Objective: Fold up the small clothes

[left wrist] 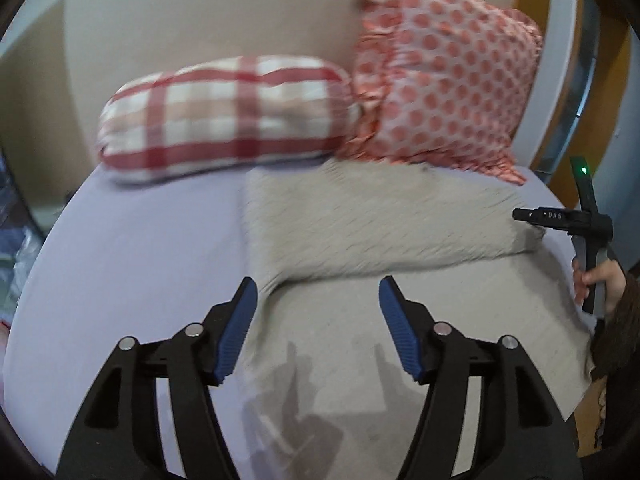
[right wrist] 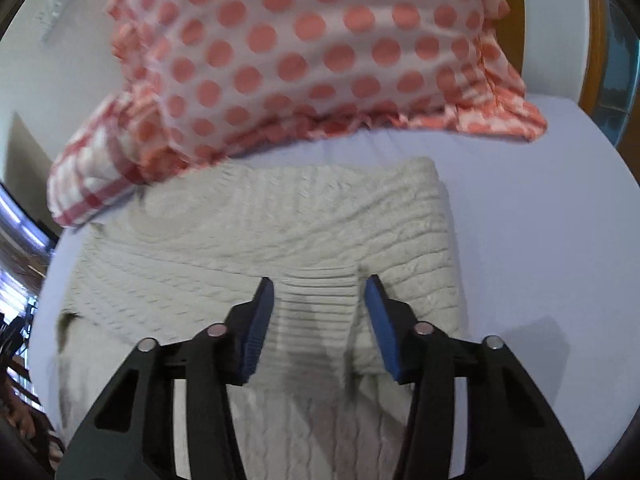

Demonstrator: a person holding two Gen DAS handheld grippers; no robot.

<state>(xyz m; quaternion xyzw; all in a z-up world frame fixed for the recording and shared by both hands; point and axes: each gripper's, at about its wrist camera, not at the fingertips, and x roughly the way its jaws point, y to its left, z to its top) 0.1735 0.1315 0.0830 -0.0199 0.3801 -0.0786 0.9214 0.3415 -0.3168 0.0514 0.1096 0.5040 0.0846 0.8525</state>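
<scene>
A cream knitted sweater (left wrist: pixel 360 240) lies on the lilac bed sheet (left wrist: pixel 132 264), with one part folded across its body. My left gripper (left wrist: pixel 318 292) is open and empty, hovering above the sweater's near left edge. In the right wrist view the sweater (right wrist: pixel 260 232) fills the middle. My right gripper (right wrist: pixel 320 292) is open, its blue pads on either side of the ribbed cuff (right wrist: pixel 316 308) of a folded-in sleeve, not clamped on it. The right gripper also shows in the left wrist view (left wrist: pixel 560 218), held by a hand at the sweater's right edge.
A red checked pillow (left wrist: pixel 224 116) and a pink polka-dot pillow (left wrist: pixel 444 80) lie at the head of the bed, right behind the sweater. The polka-dot pillow (right wrist: pixel 320 52) overhangs the sweater's far edge. Bare sheet (right wrist: pixel 540 220) lies right of the sweater.
</scene>
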